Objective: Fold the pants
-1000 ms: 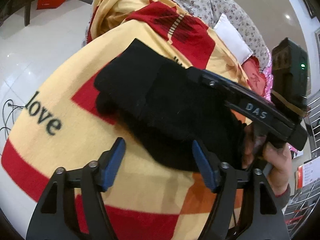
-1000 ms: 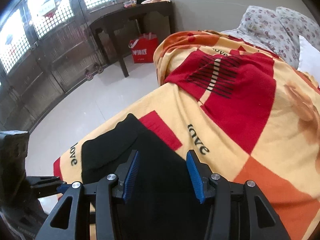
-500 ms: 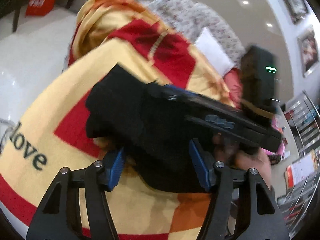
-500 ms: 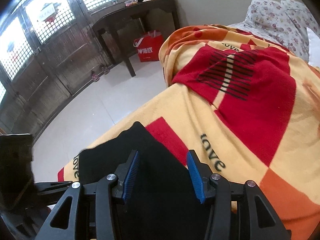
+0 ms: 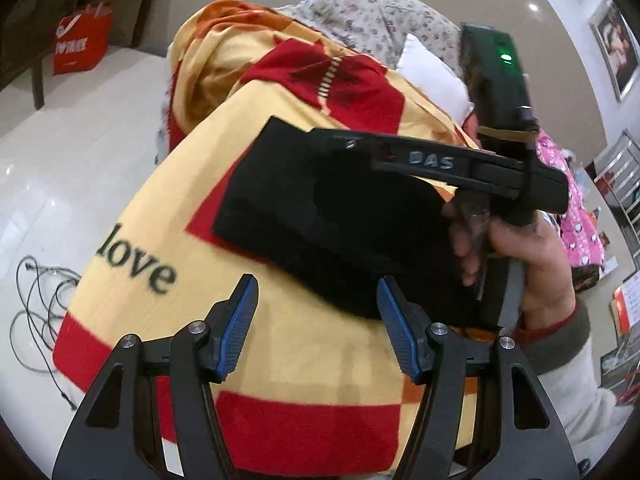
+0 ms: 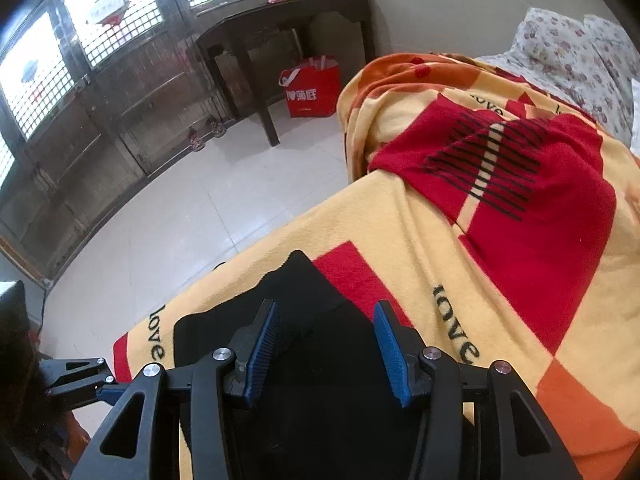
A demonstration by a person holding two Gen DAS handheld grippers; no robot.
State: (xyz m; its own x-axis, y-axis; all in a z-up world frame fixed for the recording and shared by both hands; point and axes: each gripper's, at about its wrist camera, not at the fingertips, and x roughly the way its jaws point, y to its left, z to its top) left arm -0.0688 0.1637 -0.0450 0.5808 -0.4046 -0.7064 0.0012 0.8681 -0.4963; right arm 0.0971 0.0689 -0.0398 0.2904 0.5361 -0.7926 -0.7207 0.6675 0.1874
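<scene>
Black pants (image 5: 320,220) lie folded into a flat rectangle on a yellow and red blanket (image 5: 180,220) near the bed's corner. My left gripper (image 5: 318,324) is open just short of their near edge. One corner of the pants reaches its right pad, and only blanket lies between the pads. A hand (image 5: 532,264) holds my right gripper (image 5: 332,140) from the right, with its fingers stretched low over the pants. In the right wrist view the right gripper (image 6: 326,348) stands open over the pants (image 6: 304,280), its pads apart and pinching nothing.
The blanket (image 6: 400,220) falls off the bed edge onto a white tiled floor. Cables (image 5: 40,300) lie on the floor at the left. A red bag (image 6: 312,92) stands by a dark table (image 6: 280,24). Floral pillows (image 5: 360,20) and a white pillow (image 5: 432,76) lie at the far end.
My left gripper's jaws narrowed a little, straddled the pants' near edge, then drew back clear of it. The pants now lie flatter. My right gripper slid a little across the pants.
</scene>
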